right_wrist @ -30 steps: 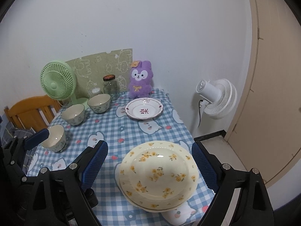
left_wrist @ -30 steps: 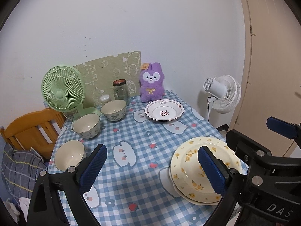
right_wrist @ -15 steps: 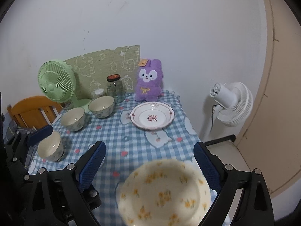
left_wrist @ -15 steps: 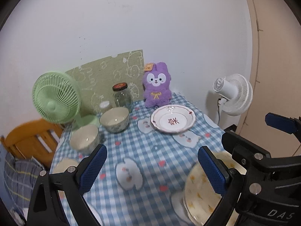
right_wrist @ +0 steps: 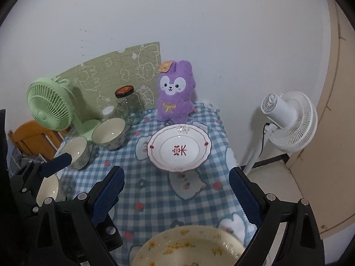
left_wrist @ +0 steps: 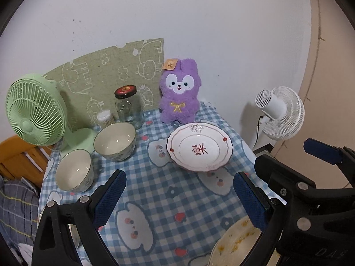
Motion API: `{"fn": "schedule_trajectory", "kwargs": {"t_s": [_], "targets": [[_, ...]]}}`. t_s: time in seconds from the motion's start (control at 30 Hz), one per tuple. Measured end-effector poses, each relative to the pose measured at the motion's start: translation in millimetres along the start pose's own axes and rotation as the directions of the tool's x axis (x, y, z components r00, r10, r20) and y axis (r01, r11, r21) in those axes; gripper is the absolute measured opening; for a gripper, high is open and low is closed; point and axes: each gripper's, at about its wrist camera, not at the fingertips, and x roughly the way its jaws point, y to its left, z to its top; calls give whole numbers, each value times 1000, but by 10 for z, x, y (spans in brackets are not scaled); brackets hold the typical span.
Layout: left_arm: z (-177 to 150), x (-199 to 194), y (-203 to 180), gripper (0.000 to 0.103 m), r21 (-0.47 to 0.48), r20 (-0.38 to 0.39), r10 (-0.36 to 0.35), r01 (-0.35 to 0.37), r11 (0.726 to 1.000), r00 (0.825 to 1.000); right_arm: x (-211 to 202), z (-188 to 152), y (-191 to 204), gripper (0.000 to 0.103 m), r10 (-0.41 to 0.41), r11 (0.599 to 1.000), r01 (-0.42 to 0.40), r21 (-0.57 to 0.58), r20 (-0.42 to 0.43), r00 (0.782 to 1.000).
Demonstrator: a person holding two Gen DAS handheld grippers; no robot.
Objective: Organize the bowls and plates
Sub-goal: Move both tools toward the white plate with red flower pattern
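Green fan [left_wrist: 35, 113] marks far left; two bowls [left_wrist: 114, 141] beside it, red-marked plate [right_wrist: 179, 147] at centre. Left tongs [left_wrist: 178, 196] and right tongs [right_wrist: 176, 191] gape wide, empty. Judged step: approach; next, grip the plate rim. Yellow-flowered plate [right_wrist: 188, 248] is cut off near.
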Motion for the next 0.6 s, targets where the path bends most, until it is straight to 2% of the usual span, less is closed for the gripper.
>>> {"fn": "schedule_trajectory", "kwargs": {"t_s": [0.27,0.37,0.53,0.6], "targets": [[164,292,-8,98,-34,-33,30,-31,999,999,290,143,-141,97,-14,999,15,41,-30,999],[177,409,1,94,-56,-37,43,-45,997,998,405,170,-147,97,-33,999,34,31,-19,999],[180,652,3,89,-106,-46,-2,-3,994,999,605,217,-168,96,-47,999,47,-3,-41,998],[188,753,4,88,-124,-57,0,-7,992,998,676,233,-190,96,-60,998,60,-6,-48,997]]}}
